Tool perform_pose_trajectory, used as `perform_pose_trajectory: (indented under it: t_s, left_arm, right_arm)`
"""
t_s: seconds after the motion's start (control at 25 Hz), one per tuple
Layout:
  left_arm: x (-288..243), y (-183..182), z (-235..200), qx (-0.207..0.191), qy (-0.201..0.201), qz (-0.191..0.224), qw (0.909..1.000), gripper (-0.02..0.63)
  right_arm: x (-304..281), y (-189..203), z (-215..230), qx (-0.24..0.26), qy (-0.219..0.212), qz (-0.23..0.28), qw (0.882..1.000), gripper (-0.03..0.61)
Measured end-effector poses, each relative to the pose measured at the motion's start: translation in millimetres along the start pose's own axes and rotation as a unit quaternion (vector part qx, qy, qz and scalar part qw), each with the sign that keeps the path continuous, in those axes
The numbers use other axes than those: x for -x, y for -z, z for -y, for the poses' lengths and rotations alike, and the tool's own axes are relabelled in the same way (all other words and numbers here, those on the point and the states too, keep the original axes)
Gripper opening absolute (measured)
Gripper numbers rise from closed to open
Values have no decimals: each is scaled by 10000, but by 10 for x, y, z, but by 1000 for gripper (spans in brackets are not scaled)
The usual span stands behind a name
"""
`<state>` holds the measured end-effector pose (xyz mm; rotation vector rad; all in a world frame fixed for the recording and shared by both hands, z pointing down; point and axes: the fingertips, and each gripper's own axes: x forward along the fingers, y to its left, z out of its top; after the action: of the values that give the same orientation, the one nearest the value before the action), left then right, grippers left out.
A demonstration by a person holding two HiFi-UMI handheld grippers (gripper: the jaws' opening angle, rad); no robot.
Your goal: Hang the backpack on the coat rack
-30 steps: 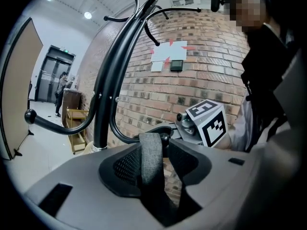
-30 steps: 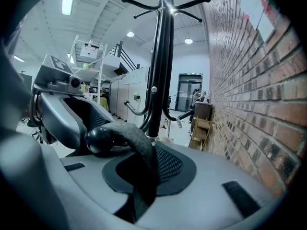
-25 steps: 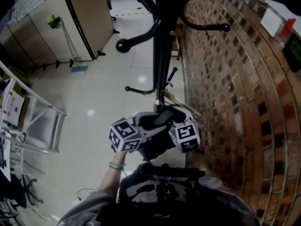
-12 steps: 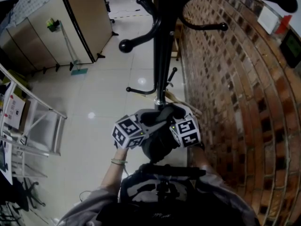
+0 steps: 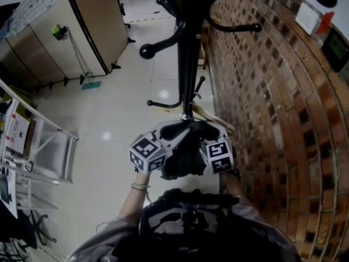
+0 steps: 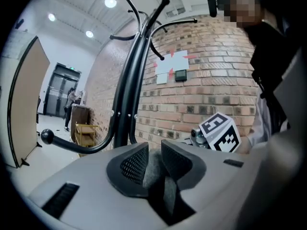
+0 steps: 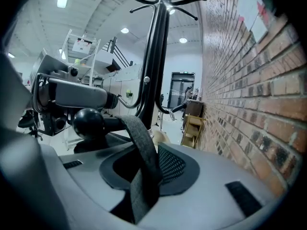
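Brick wall (image 5: 272,108), glossy tiled floor (image 5: 120,108), white metal rack (image 5: 54,154), beige cabinets (image 5: 38,48).

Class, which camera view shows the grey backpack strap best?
The right gripper view: the strap arcs up plainly between the right claw's jaws. The left gripper view shows only a grey fold between the left claw's closing jaws; in the head view both claws hide it.

Grey sleeves (image 5: 103,243), pale wristband (image 5: 137,188). Left gripper (image 6: 154,151) and right gripper (image 7: 146,159): grey moulded shells, black mesh fingers (image 6: 134,164), black-white marker cubes (image 5: 147,154) behind fingers. Left fingers closing on grey strap (image 6: 152,169).
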<state>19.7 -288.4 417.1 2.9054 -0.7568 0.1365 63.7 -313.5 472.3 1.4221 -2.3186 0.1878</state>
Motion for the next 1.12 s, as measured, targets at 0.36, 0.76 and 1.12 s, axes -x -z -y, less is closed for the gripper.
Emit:
perform_pose_trajectory:
  t_s: [0.36, 0.76, 1.12]
  left_arm:
    - [77, 247, 42, -146, -84, -429, 9989, 86]
    - [146, 312, 130, -4, -239, -434, 9988, 84]
    - [329, 508, 325, 74, -62, -572, 9983, 84]
  right_arm:
    - [311, 49, -43, -358, 240, 266, 9987, 114]
    - [661, 88, -54, -1032, 866, 539, 9894, 32]
    - [803, 221, -391, -1332, 927, 549, 9852, 14]
